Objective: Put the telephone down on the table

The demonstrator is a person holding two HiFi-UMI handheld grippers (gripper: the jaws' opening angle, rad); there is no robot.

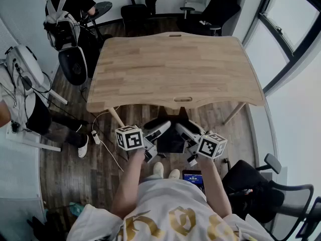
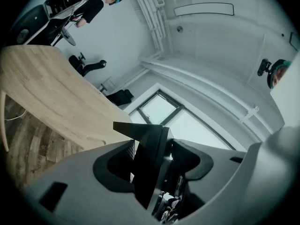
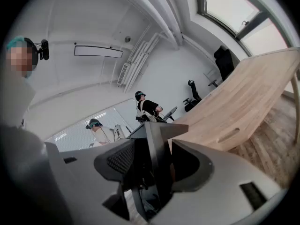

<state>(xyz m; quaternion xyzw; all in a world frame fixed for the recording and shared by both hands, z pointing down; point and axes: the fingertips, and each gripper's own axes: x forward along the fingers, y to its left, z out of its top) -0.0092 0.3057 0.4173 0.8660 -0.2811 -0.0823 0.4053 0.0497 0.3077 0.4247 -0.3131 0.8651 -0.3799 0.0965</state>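
Note:
The telephone (image 1: 171, 140) is a black slab held in the air between my two grippers, just short of the wooden table's (image 1: 175, 69) near edge and below its top. My left gripper (image 1: 158, 140) holds its left end and my right gripper (image 1: 186, 142) its right end. In the left gripper view the black telephone (image 2: 149, 161) stands edge-on between the jaws of the left gripper (image 2: 152, 168). In the right gripper view the telephone (image 3: 157, 158) fills the gap of the right gripper (image 3: 154, 168) the same way. The table top is bare.
Black office chairs (image 1: 215, 9) stand behind the table, and another chair (image 1: 266, 190) sits at my lower right. A seated person (image 1: 70, 4) is at the back left. A cable (image 1: 108, 144) trails over the wooden floor. Windows (image 1: 281, 39) run along the right.

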